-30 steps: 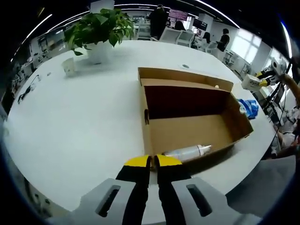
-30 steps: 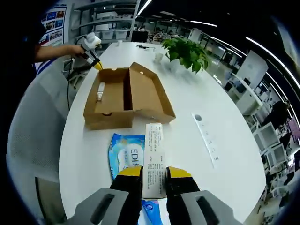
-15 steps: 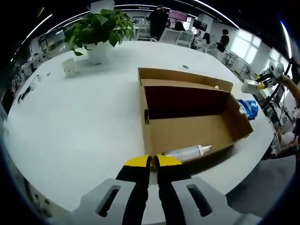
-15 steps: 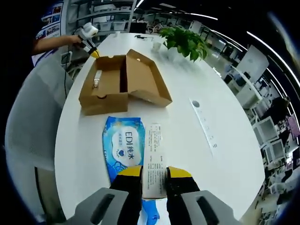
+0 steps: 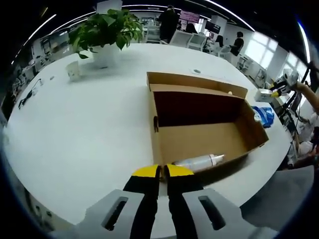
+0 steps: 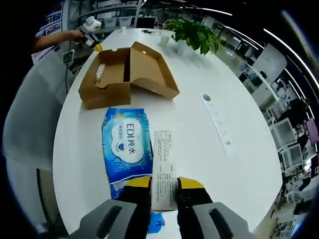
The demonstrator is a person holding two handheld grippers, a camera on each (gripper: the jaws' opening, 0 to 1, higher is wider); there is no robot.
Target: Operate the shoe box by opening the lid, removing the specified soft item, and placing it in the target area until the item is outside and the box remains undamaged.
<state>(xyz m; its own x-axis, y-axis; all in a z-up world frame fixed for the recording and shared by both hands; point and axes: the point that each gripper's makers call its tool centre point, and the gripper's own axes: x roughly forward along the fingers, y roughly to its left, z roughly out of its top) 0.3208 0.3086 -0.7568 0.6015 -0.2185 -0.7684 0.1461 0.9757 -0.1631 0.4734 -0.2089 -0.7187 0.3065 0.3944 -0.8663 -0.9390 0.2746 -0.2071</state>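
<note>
Jaws of the right gripper (image 6: 163,185) are pinching the wipes pack (image 6: 127,144) by its white label beside the open shoe box (image 6: 124,73), setting it on the surface (image 6: 199,149), while the left gripper (image 5: 162,172) is idling closed and empty near the box.

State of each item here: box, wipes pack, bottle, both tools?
shoe box: lid open, upright on the table.
bottle: lying on its side inside the box.
wipes pack: flat on the table, outside the box.
left tool: shut, empty.
right tool: shut on a paper strip.
</note>
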